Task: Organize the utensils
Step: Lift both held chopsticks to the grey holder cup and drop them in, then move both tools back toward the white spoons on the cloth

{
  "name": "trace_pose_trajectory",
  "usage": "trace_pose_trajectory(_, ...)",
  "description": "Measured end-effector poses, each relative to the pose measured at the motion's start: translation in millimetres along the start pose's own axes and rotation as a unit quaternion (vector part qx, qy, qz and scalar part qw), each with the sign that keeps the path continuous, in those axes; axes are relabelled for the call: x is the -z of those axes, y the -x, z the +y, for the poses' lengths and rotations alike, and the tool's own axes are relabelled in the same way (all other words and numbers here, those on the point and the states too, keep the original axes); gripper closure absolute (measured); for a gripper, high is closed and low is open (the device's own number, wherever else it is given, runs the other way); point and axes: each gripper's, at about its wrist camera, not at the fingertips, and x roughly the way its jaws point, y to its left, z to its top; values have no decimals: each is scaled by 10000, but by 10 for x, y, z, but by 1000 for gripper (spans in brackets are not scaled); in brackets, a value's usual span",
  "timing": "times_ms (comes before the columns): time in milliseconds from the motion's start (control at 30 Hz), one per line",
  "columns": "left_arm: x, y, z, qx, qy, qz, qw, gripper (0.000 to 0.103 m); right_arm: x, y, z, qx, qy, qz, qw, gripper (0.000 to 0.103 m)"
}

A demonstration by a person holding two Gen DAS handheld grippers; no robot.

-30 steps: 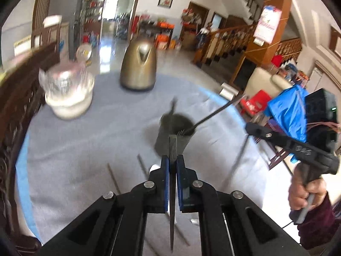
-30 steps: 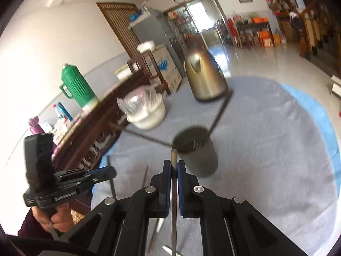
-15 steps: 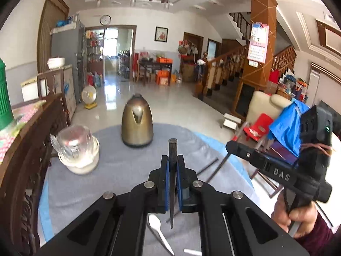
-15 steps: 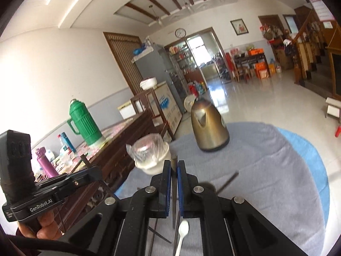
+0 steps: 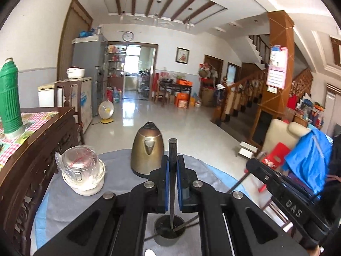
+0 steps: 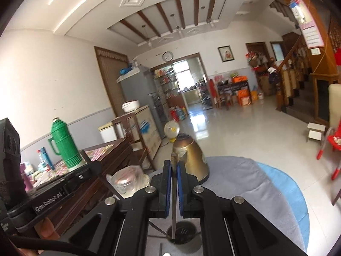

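A dark round utensil cup (image 5: pixel 169 229) stands on the grey cloth below both grippers; it also shows in the right wrist view (image 6: pixel 184 232). My left gripper (image 5: pixel 172 162) is shut on a dark chopstick (image 5: pixel 172 170) held upright, its lower tip inside the cup's mouth. My right gripper (image 6: pixel 174 166) is shut on another dark chopstick (image 6: pixel 174 192), upright, its tip reaching down into the cup. Another utensil (image 5: pixel 187 226) leans in the cup. The right gripper (image 5: pixel 283 194) appears at the right of the left wrist view, the left gripper (image 6: pixel 51 192) at the left of the right wrist view.
A brass kettle (image 5: pixel 147 151) stands at the table's far side. A white bowl with a wrapped glass lid (image 5: pixel 82 175) sits left of it. A carved wooden sideboard (image 5: pixel 32 149) with a green thermos (image 5: pixel 9 100) borders the left. A white spoon (image 5: pixel 150 252) lies near the cup.
Both grippers have tilted up to level and moved over the cup. Each chopstick now stands upright with its tip down in the cup's mouth.
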Motion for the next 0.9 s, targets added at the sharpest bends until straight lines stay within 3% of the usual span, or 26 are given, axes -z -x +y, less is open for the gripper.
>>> trace_pose_trajectory(167, 305, -373, 101, -92, 253, 435, 9987, 96, 178, -263, -18, 97, -7, 253, 9996, 97)
trace_pose_trajectory(367, 507, -500, 104, -55, 145, 884, 9960, 95, 446, -431, -49, -29, 63, 745, 9972, 96)
trace_pose_trajectory(433, 505, -437, 96, 8, 125, 873, 9961, 87, 490, -435, -73, -159, 17, 877, 9960, 95)
trace_pose_trajectory(500, 485, -335, 109, 26, 134, 786, 9968, 62, 532, -440, -112, -228, -68, 1000, 9947, 95)
trace_pose_trajectory(533, 470, -280, 121, 34, 142, 712, 9974, 58, 544, -433, -133, -247, -115, 1043, 9942, 94)
trace_pose_trajectory(600, 445, -158, 136, 62, 125, 586, 9982, 56, 577, -399, -179, -296, -230, 1068, 9936, 89)
trace_pose_trajectory(700, 425, 24, 190, 139, 195, 482, 9986, 56, 595, -322, -251, -359, -392, 991, 9937, 69)
trace_pose_trajectory(767, 433, 164, 221, 150, 209, 390, 9989, 56, 582, -288, -264, -407, -471, 906, 9939, 50)
trace_pose_trajectory(900, 496, 488, 284, -57, 127, 95, 9999, 48, 590, 9, -340, -392, -527, 469, 9967, 50)
